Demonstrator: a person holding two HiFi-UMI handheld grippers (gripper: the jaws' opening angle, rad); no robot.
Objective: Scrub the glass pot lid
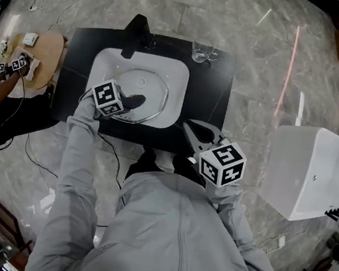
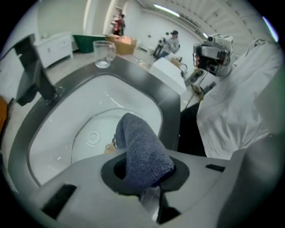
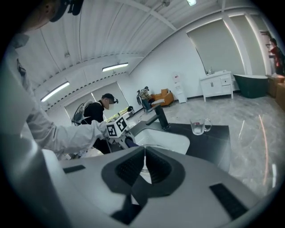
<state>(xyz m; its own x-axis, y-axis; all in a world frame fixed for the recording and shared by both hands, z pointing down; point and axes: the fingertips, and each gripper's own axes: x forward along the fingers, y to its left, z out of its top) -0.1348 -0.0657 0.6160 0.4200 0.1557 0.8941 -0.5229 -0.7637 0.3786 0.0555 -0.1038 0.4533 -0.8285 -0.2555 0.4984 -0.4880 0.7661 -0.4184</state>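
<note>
**Lid loose in the sink, one claw working, the other idle**

Glass lid (image 1: 148,97) lies flat in the white sink (image 1: 104,66), set into the black tabletop (image 1: 211,106); left claw (image 1: 131,102) over its near edge, jaws clamped on a wad of dark cloth (image 2: 142,151); right claw (image 1: 190,130) held back by the person's body, off the tabletop's front edge, jaws pressed together with nothing between them.

Risks, as I judge them: nothing pins the lid, so a hard push with the cloth could make it skate or spin on the slick sink and knock the wall; the right claw is too far off to steady it; the cloth is gripped only at one end and sticks out as a soft hump, so heavy pressure may fold it or work it loose, bringing bare jaw onto glass; the lid's small metal fitting (image 2: 110,144) sits just past the cloth tip and could snag it; mug (image 1: 202,52) and tap (image 1: 135,33) stand well apart, little danger there.

Views compared: head view alone gives the lid's whole outline and the right claw's distance from it, but the marker cube hides the left jaws; left gripper view shows that grip and the fitting, though not whether cloth touches glass; right gripper view settles that its own jaws are empty, and shows the sink's rim but not the lid.
</note>
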